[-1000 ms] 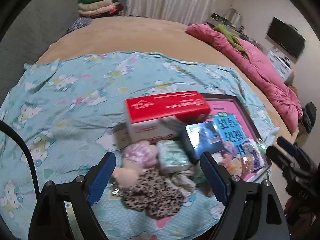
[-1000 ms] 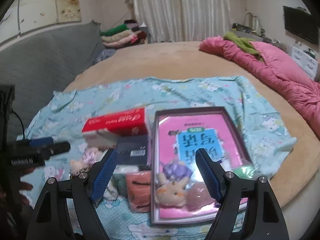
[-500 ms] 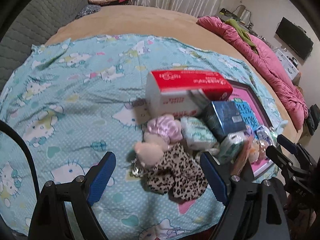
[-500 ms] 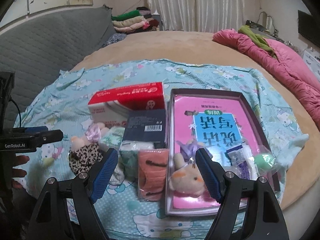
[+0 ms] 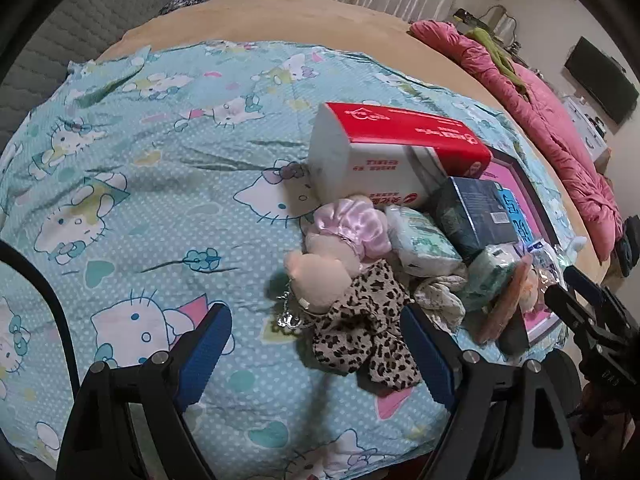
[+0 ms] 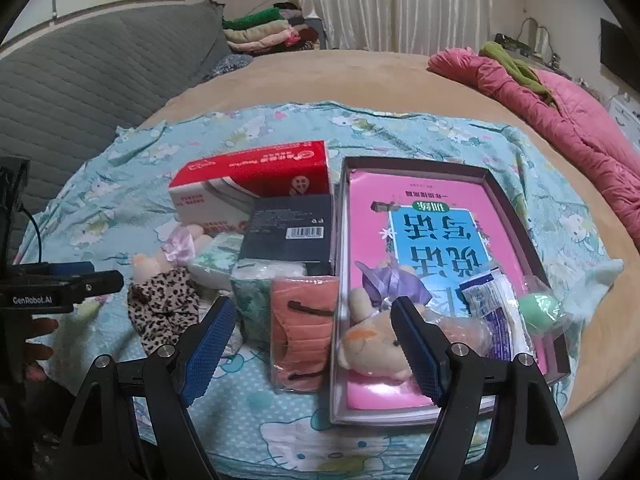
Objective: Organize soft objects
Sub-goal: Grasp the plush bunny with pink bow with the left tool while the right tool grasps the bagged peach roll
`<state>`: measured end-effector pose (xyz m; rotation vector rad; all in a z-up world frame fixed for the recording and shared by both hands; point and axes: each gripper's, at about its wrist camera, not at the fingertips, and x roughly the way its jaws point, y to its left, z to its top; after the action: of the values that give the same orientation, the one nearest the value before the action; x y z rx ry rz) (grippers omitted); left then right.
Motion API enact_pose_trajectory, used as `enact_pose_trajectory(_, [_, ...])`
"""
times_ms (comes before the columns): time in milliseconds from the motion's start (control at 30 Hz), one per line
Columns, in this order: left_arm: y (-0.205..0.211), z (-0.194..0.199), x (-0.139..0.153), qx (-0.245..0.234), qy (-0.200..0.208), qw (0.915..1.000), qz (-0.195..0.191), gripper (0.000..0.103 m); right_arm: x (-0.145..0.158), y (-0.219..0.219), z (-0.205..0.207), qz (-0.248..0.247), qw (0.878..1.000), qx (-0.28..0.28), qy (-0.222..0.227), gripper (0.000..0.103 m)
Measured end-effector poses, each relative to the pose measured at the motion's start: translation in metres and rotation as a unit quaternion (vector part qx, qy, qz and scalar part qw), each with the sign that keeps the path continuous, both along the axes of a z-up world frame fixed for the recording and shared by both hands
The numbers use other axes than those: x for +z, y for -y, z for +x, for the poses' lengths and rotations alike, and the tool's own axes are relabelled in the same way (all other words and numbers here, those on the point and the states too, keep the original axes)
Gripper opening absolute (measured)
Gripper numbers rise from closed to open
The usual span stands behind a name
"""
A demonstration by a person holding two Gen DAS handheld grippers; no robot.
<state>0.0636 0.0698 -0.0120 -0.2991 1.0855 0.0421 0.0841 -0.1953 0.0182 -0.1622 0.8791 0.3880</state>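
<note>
Soft objects are clustered on the blue cartoon-print sheet point(image 5: 152, 208) spread over the bed, beside and inside a shallow box point(image 6: 516, 216). Compared with a second ago, both views show the pile larger and lower in frame — both tools have been brought down toward it, so an approach is judged under way and nothing has yet been sorted.

Left tool point(image 5: 316, 346): jaws stand wide, nothing between the pads. Nearest to it lies the leopard-print cloth point(image 5: 364, 328), touching a peach plush toy point(image 5: 316, 284) with a small metal chain. The toy's long axis runs diagonally, rounded peach end toward the tool, pink satin frill point(image 5: 352, 224) pointing away toward the red-and-white tissue pack point(image 5: 396, 152).

Right tool point(image 6: 312, 344): jaws also wide apart, empty. Between its fingers in view are the orange wrapped packet point(image 6: 304, 328), standing on the sheet just outside the box wall, and a tan plush animal point(image 6: 376, 344) inside the box, head toward the tool.

Farther off: a dark blue carton point(image 6: 290, 232), then the pink book lining the box, then a pink quilt point(image 6: 568, 100) at the bed's far edge.
</note>
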Motion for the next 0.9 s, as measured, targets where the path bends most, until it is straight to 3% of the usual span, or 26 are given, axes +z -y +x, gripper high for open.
enact_pose_trajectory(500, [-0.007, 0.024, -0.015, -0.014, -0.014, 0.9996, -0.018, 0.086, -0.021, -0.010, 0.015, -0.011, 0.999, 0.037, 0.001, 0.081])
enact_pose_trajectory(700, [-0.001, 0.040, -0.017, -0.047, -0.016, 0.9988, -0.002, 0.086, -0.029, -0.006, 0.023, 0.005, 0.999, 0.037, -0.008, 0.069])
enact_pose_trajectory(833, [0.002, 0.052, -0.023, -0.064, -0.027, 0.9976, -0.002, 0.086, -0.029, -0.004, 0.024, 0.022, 0.999, 0.036, -0.011, 0.049])
enact_pose_trajectory(900, [0.004, 0.061, -0.027, -0.071, -0.034, 0.9969, -0.004, 0.086, -0.029, -0.004, 0.024, 0.025, 0.999, 0.037, -0.011, 0.046])
